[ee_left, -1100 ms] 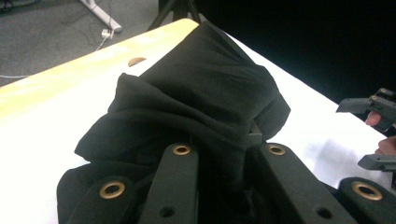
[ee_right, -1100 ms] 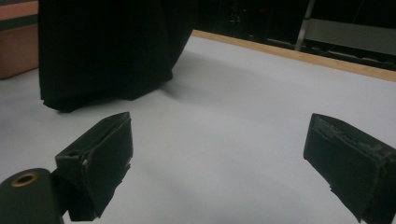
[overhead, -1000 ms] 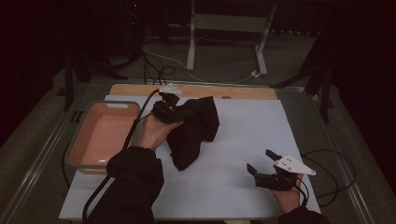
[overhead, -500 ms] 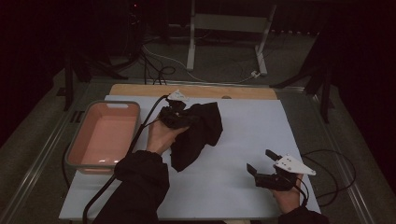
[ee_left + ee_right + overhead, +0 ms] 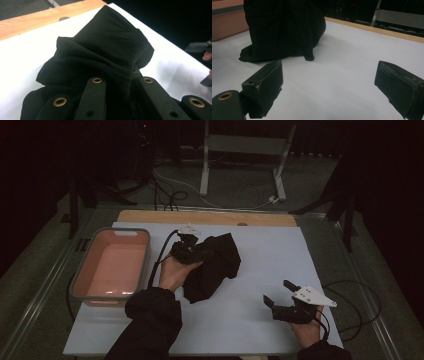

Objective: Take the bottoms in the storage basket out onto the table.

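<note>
Black cloth [image 5: 107,50] bunches up right in front of my left gripper [image 5: 192,251], and in the left gripper view I see its jaws pinched tight on a fold of that fabric, the rest of the garment heaped beyond them on the white table cover [image 5: 280,255]. Compared with a second ago, the bundle has come down and drawn in: it hung longer and looser off the gripper before, and now its lower end lies crumpled on the cover, with my left hand [image 5: 172,272] lower over the table. I judge that I am settling the cloth onto the surface, either to regrip it or to gather it for a move toward the pink tub [image 5: 112,265] just to the left. My right gripper [image 5: 280,295] has not shifted; it rests near the front right edge, well apart from the cloth, its jaws wide apart with nothing between them, as the right gripper view shows plainly. Between that gripper and the cloth the cover is bare, so a second grip has a free path. Farther out, the wooden strip [image 5: 205,216] runs along the back edge of the table, and beyond it a metal stand [image 5: 245,155] and loose cables [image 5: 170,195] sit on the dark floor, none of it in my way.
</note>
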Demonstrator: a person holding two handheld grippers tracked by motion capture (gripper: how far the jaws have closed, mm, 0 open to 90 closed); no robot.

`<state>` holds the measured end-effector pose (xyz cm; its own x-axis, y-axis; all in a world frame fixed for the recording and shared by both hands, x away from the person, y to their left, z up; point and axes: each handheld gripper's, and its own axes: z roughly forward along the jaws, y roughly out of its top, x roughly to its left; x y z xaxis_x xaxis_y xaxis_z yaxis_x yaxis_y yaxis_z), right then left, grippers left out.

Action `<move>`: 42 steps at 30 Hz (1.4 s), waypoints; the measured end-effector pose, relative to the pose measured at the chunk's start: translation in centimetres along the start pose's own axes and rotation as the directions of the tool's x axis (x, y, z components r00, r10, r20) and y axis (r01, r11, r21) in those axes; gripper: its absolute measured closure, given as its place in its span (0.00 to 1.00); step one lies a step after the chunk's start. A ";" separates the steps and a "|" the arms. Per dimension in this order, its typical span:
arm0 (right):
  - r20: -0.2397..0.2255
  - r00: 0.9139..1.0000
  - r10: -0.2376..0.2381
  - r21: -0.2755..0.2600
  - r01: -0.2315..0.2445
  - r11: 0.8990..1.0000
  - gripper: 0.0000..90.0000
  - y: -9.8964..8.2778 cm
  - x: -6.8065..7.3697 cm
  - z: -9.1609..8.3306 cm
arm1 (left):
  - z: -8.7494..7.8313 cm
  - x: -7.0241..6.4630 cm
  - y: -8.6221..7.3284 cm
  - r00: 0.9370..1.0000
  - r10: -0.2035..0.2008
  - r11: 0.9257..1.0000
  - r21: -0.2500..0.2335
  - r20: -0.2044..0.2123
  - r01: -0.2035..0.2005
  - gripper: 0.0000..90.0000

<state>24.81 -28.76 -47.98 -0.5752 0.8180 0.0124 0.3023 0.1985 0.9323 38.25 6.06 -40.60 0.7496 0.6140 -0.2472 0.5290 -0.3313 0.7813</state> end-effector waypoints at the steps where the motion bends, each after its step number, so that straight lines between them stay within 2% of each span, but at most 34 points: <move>1: 0.000 1.000 0.001 0.000 -0.001 1.000 0.09 0.0 0.0 0.0 | 0.2 -0.2 0.0 1.000 0.012 1.000 0.008 -0.001 -0.012 0.92; 6: 0.001 1.000 0.001 0.002 -0.001 1.000 0.09 0.0 0.0 0.0 | 0.9 -0.9 -0.3 0.999 0.035 0.999 0.026 -0.001 -0.035 0.91; 14: 0.003 1.000 0.000 0.004 0.000 1.000 0.09 0.0 0.0 0.0 | 2.1 -1.4 -0.9 1.000 0.020 0.999 0.046 -0.004 -0.020 0.91; 20: 0.004 1.000 0.000 0.005 0.000 1.000 0.09 0.0 -0.1 0.0 | 2.9 -1.9 -1.4 0.999 0.015 0.999 0.050 0.035 -0.016 0.88; 21: 0.006 1.000 -0.002 0.007 0.002 1.000 0.09 0.0 -0.1 0.0 | 3.1 -2.0 -1.4 0.999 0.007 0.999 0.038 0.036 -0.009 0.63; 22: 0.006 1.000 -0.002 0.007 0.002 1.000 0.09 0.0 -0.1 0.0 | 3.1 -2.0 -1.4 0.999 0.003 0.999 0.031 0.038 -0.004 0.63; 23: 0.006 1.000 -0.002 0.006 0.002 1.000 0.09 0.0 -0.1 0.0 | 3.1 -1.9 -1.4 1.000 -0.004 1.000 0.022 0.031 0.004 0.57; 24: 0.006 1.000 -0.002 0.006 0.002 1.000 0.09 0.0 -0.1 0.0 | 3.1 -1.9 -1.4 1.000 -0.010 1.000 0.012 0.017 0.010 0.41; 25: 0.006 1.000 -0.002 0.006 0.002 1.000 0.09 0.0 -0.1 0.0 | 3.0 -1.8 -1.4 1.000 -0.017 1.000 0.006 0.008 0.016 0.41; 26: 0.006 1.000 0.000 0.006 0.000 1.000 0.09 0.0 -0.1 0.0 | 2.9 -1.7 -1.4 1.000 -0.020 1.000 -0.001 0.004 0.020 0.31; 27: 0.006 1.000 0.000 0.006 0.000 1.000 0.09 0.0 -0.1 0.0 | 2.7 -1.6 -1.4 1.000 -0.017 1.000 -0.003 -0.002 0.017 0.31; 29: 0.006 1.000 0.001 0.006 -0.001 1.000 0.09 0.0 -0.1 0.0 | 2.4 -1.5 -1.5 1.000 -0.020 1.000 -0.015 -0.021 0.020 0.19; 31: 0.008 1.000 -0.001 0.006 0.001 1.000 0.09 0.0 -0.1 0.1 | 2.0 -1.2 -1.6 0.999 -0.032 0.999 -0.032 -0.032 0.031 0.12; 32: 0.006 1.000 -0.003 0.008 0.003 1.000 0.09 0.0 -0.1 0.0 | 1.8 -1.0 -1.6 0.998 -0.038 0.999 -0.040 -0.052 0.036 0.03; 35: 0.007 1.000 -0.003 0.008 0.003 1.000 0.09 0.0 -0.1 0.1 | 1.5 -0.8 -1.7 0.997 -0.035 0.998 -0.053 -0.062 0.031 0.00; 38: 0.008 1.000 -0.004 0.008 0.004 1.000 0.09 0.0 -0.1 0.1 | 1.1 -0.6 -1.8 0.999 -0.028 0.996 -0.083 -0.045 0.024 0.00; 42: 0.011 1.000 -0.005 0.012 0.004 1.000 0.09 0.0 -0.1 0.1 | 0.7 -0.4 -2.1 0.998 0.002 0.992 -0.123 -0.056 -0.009 0.00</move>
<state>24.90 -28.79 -48.05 -0.5680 0.8230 0.0040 0.3085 0.2084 0.9281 37.13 6.00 -42.51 0.7273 0.6523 -0.2132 0.4694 -0.2462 0.8480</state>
